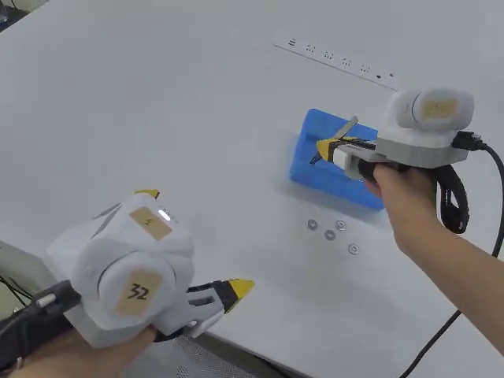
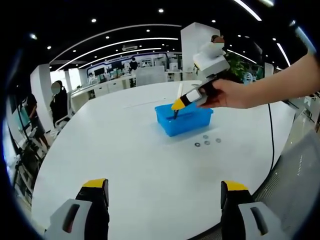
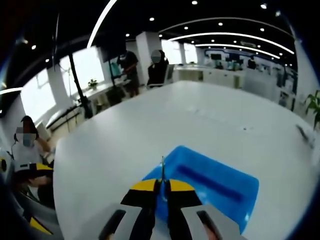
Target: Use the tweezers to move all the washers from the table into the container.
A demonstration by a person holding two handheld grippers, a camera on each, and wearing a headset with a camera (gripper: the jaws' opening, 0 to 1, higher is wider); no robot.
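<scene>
Four washers (image 1: 330,235) lie flat on the desk (image 1: 157,102) in a loose cluster, right of centre. They sit just on the near side of the container (image 1: 302,167), none touching it.

The container is a blue open tray, lying slightly skewed. Its right half is hidden under the right tongs (image 1: 323,149) in the head view.

Tweezers (image 1: 347,127) are clamped between the yellow tips of the right tongs, and the right gripper view shows those jaws pressed together on them. The tweezers cross the tips at an angle. Their pale upper end sticks out toward the far side, and in the left gripper view the dark point angles down inside the container walls. Can't tell whether the point touches the floor of the container or carries a washer: too small.

A hand (image 1: 405,197) holds the right tongs over the container's right part. A black cable (image 1: 455,201) loops off the back of their body.

Left tongs (image 1: 194,240) are at the near left, well apart from container and washers. Jaws are spread wide with nothing between them, and they sit over bare desk by the near edge.

A white power strip (image 1: 339,59) lies on the desk at the far side, beyond the container.
</scene>
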